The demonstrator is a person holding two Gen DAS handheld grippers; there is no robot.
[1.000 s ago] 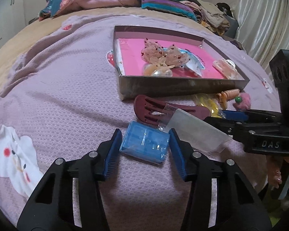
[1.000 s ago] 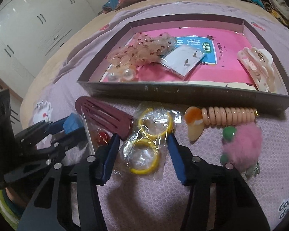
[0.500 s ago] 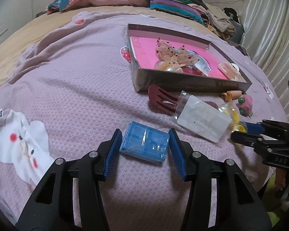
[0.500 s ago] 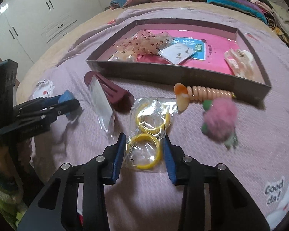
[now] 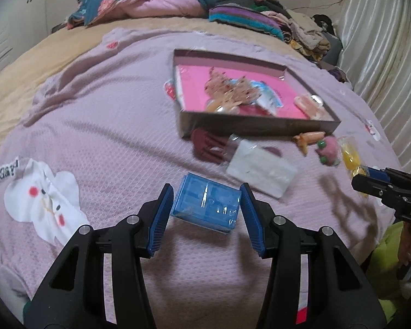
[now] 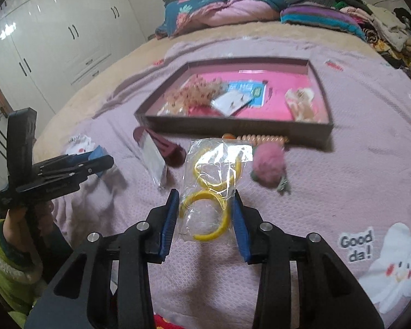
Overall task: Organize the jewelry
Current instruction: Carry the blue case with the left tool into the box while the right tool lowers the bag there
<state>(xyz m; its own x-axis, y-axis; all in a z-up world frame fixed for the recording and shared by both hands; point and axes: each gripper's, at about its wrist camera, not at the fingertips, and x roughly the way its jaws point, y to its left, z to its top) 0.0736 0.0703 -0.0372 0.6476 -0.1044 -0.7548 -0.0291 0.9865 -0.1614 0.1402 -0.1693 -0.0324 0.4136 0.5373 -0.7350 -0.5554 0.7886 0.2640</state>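
1. We are seeing the items in the tray (image 5: 260, 126) smeared by motion blur, so we cannot make out the pale pieces in either view.
2. The frame edge is cutting off the right claw (image 5: 370, 175) in the left wrist view, hiding most of its body.
3. The clear packet (image 5: 260, 168) is covering part of the maroon hair clip (image 5: 205, 145).
4. The tray's near wall is hiding part of the beaded coil (image 6: 260, 138) in the right wrist view.

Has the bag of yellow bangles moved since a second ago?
Yes. The bag of yellow bangles, held in the right gripper, has come toward the camera's side, away from the tray; it lay near the tray wall before.
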